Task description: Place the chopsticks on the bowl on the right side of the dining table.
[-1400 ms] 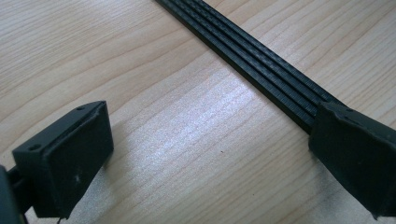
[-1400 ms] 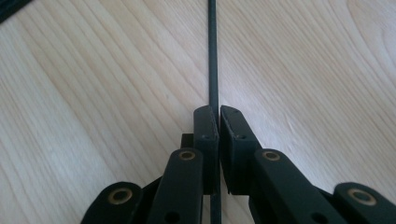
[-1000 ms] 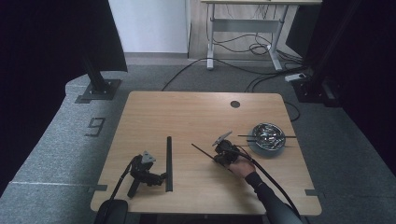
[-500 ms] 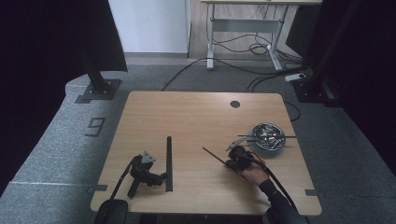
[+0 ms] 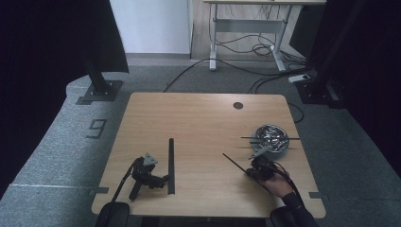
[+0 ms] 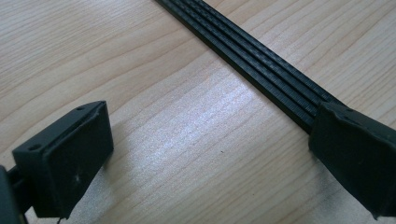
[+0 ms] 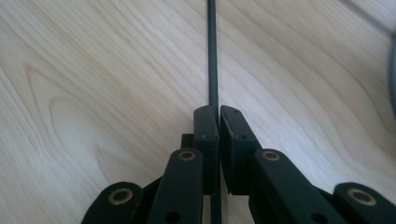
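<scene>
**On the wooden counter: one thin black rod pinched, one gripper lying spread**

At the near right of the counter (image 5: 203, 118), the person's right hand (image 5: 276, 183) holds the right gripper (image 5: 250, 173) low over the wood. Its jaws are pressed together on a thin black rod (image 5: 235, 162), which runs from the jaws up and to the left across the counter in the high view. In the right gripper view the same rod (image 7: 212, 56) passes straight up between the two black pads, pinched at their tips, with wood grain behind it.

Just behind that gripper sits a shiny metal bowl (image 5: 271, 139) holding what look like metal pieces, too small to tell apart. Another thin black rod lies across its rim, sticking out on both sides.

At the near left, the left gripper (image 5: 161, 180) lies on the counter with no hand on it, its cable trailing off the front edge. Its jaws are spread wide. A flat black ribbed strip (image 5: 170, 165) lies beside it, and in the left gripper view one jaw rests on or over the strip's (image 6: 261, 65) end.
</scene>
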